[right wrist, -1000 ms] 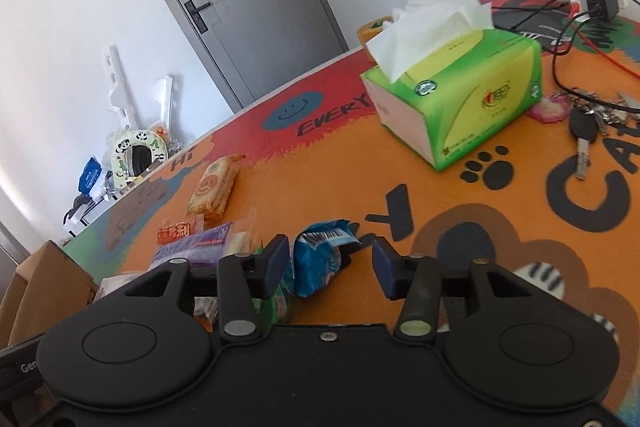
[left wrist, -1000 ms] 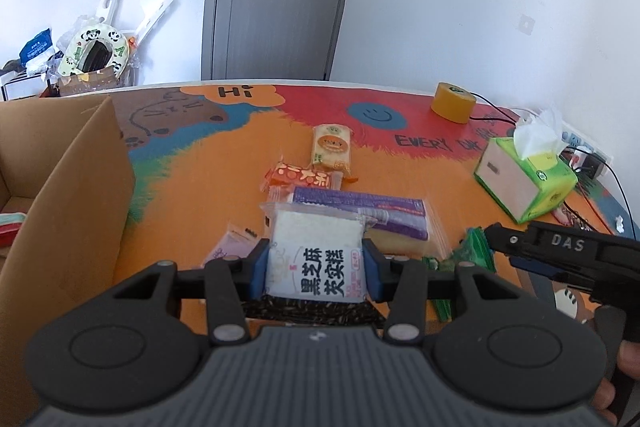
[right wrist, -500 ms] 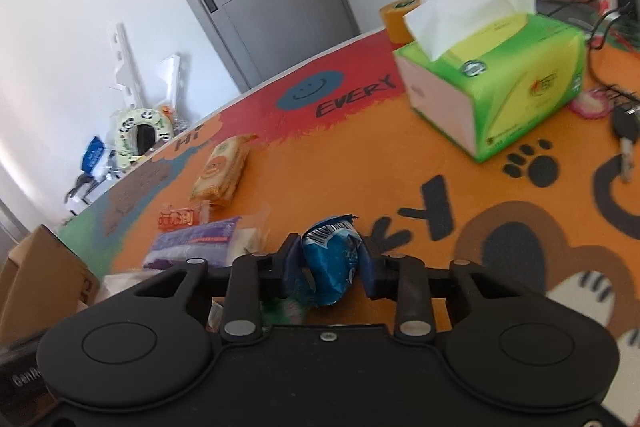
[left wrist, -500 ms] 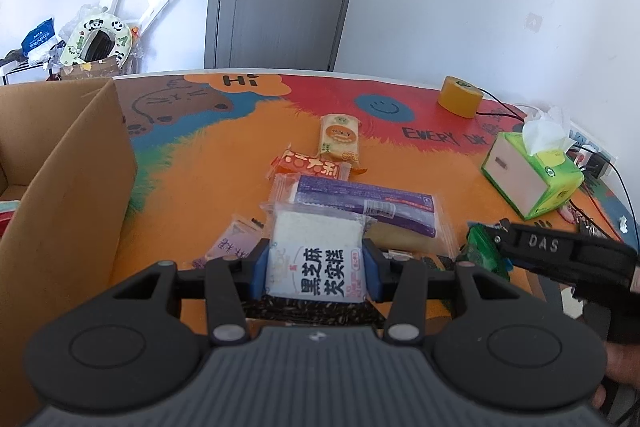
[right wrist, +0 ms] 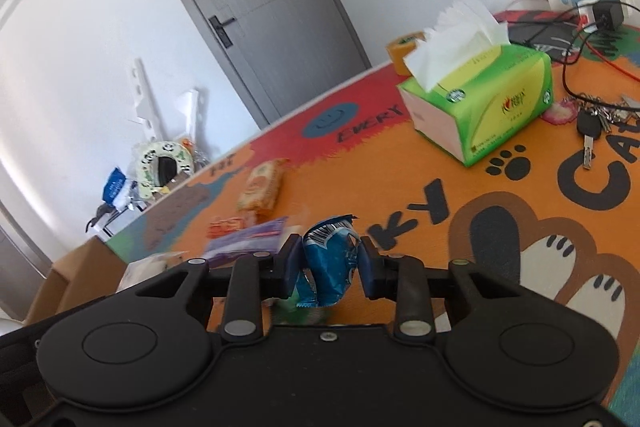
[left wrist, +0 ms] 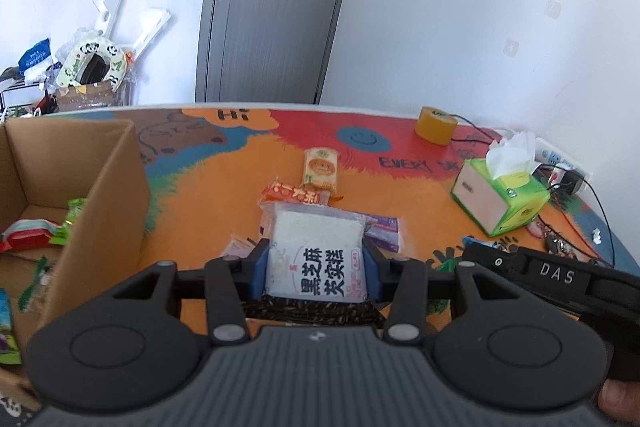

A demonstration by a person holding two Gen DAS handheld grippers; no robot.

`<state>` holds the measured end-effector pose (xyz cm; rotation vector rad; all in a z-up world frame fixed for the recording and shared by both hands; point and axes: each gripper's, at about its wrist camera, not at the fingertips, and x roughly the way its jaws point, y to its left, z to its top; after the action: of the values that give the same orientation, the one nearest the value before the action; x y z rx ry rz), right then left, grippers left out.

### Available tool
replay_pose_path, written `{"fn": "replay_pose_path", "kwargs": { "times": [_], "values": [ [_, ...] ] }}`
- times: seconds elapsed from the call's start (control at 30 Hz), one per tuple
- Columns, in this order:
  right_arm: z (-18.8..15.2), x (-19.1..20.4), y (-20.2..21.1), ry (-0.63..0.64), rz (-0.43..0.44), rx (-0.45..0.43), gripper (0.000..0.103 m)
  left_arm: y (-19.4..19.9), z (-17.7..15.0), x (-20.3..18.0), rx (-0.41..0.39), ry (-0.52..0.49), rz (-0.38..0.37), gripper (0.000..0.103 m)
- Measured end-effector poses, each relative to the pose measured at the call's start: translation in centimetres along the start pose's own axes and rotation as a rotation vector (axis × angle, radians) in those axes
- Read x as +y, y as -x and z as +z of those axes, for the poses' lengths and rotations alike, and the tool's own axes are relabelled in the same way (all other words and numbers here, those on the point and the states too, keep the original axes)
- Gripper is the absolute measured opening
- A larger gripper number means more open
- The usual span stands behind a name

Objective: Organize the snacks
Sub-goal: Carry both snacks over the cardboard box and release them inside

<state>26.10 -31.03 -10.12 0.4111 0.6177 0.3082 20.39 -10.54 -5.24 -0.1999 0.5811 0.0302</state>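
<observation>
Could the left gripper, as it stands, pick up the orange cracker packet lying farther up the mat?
Probably not yet. The left gripper is shut on the white sesame cake packet, so its jaws are occupied. The orange cracker packet itself lies uncovered on the mat.

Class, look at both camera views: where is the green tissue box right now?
The green tissue box stands on the colourful mat toward the right in both views, just in front of the yellow tape roll, with keys lying beside it.

Right gripper (right wrist: 327, 264): jaws clamped on crumpled blue snack packet (right wrist: 329, 269), lifted clear of orange surface (right wrist: 400, 183). Beyond, on surface: purple packet (right wrist: 250, 237), red packet (right wrist: 227, 225), orange biscuit pack (right wrist: 262, 188). Green tissue box (right wrist: 480, 107) far right. Cardboard box (right wrist: 76, 277) at left.
</observation>
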Motion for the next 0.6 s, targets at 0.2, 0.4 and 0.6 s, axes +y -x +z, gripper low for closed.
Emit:
{"fn": "replay_pose_path", "kwargs": {
  "times": [0.2,0.4,0.6],
  "values": [
    [-0.3,2.0,1.7,0.024,0.051,-0.016,0.031,2.6,0.5,0.6,-0.045,0.006,0.008,0.046],
    [-0.7,4.3,2.9,0.046,0.095,-0.028,0.031,5.2,1.0,1.9,-0.088,0.016,0.028,0.046],
    [-1.2,7.1,3.7,0.075,0.141,-0.037,0.031,7.6,1.6,3.8,-0.129,0.032,0.054,0.046]
  ]
}}
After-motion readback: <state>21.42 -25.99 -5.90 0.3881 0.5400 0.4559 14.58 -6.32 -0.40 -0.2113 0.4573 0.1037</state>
